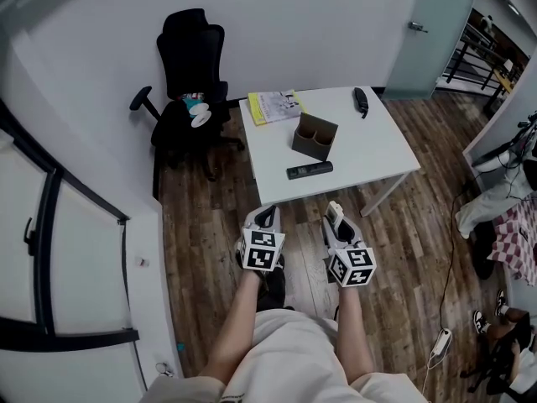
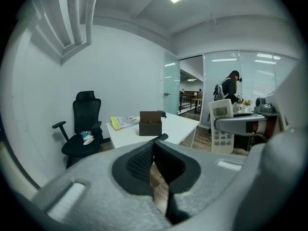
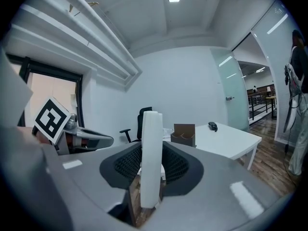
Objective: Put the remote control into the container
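**Item 1, right gripper (image 1: 336, 218).** Jaws clamped on a white air-conditioner remote control (image 3: 150, 154), which stands on end between the pads with its top well proud of them. This is the task's thing. It is in my grip, short of the white table (image 1: 377, 154) and not yet over it.

**Item 2, left gripper (image 1: 267, 218).** Jaws pressed together with nothing between them, held beside the right one.

**Item 3, brown container (image 1: 315, 136).** Open-topped box with two compartments, standing mid-table. I cannot see their floors from here.

**Item 4, black remote control (image 1: 309, 170).** Lies flat on the table just in front of the container, across my approach.

**Item 5, sundries.** A black handset (image 1: 361, 101) at the table's far edge, a yellow booklet (image 1: 273, 107) at its far left corner, and a black office chair (image 1: 191, 61) beyond.

**Handling note, my judgement.**
- Carry the white remote forward above the black one and bring it plumb over one compartment.
- Lower it end-first until it bears on the bottom, and only then let go.
- The box looks light and a knock on its rim could tip it, so the idle left gripper might steady its wall.
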`<state>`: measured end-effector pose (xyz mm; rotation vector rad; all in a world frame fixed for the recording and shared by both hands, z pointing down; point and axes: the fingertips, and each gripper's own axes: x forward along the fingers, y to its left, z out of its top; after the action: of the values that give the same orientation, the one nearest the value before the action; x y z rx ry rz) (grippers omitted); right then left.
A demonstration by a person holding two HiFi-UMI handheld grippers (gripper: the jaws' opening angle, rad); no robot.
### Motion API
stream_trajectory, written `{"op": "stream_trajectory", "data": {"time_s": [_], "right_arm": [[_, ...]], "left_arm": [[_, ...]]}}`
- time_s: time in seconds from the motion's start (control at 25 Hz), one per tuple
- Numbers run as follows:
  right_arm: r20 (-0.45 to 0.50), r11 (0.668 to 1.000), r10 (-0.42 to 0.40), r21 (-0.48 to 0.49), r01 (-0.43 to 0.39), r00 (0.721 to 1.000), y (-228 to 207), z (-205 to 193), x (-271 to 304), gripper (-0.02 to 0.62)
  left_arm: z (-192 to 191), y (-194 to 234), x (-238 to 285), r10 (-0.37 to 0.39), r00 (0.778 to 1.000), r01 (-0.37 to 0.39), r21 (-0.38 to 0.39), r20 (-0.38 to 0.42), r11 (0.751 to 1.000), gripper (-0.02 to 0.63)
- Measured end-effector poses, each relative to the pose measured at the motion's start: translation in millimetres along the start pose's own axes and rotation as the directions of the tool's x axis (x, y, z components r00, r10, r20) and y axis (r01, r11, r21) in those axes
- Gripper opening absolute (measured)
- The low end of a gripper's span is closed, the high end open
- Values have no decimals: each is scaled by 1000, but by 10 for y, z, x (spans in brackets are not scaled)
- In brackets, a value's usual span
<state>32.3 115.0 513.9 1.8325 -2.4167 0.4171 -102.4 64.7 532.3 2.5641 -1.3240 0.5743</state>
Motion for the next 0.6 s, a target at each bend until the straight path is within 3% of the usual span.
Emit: {"op": "stream_trajectory", "data": {"time_s": [0.28, 0.6], "right_arm": [[-16, 1000, 7, 2, -7, 1000, -25, -32, 138, 112], [-29, 1000, -10, 12, 10, 1000, -128, -43, 316, 112]], "left_arm": [[56, 95, 80, -7, 999, 7, 5, 36, 1000, 5], [-10, 154, 244, -12, 1000, 11, -30, -9, 999, 5]]}}
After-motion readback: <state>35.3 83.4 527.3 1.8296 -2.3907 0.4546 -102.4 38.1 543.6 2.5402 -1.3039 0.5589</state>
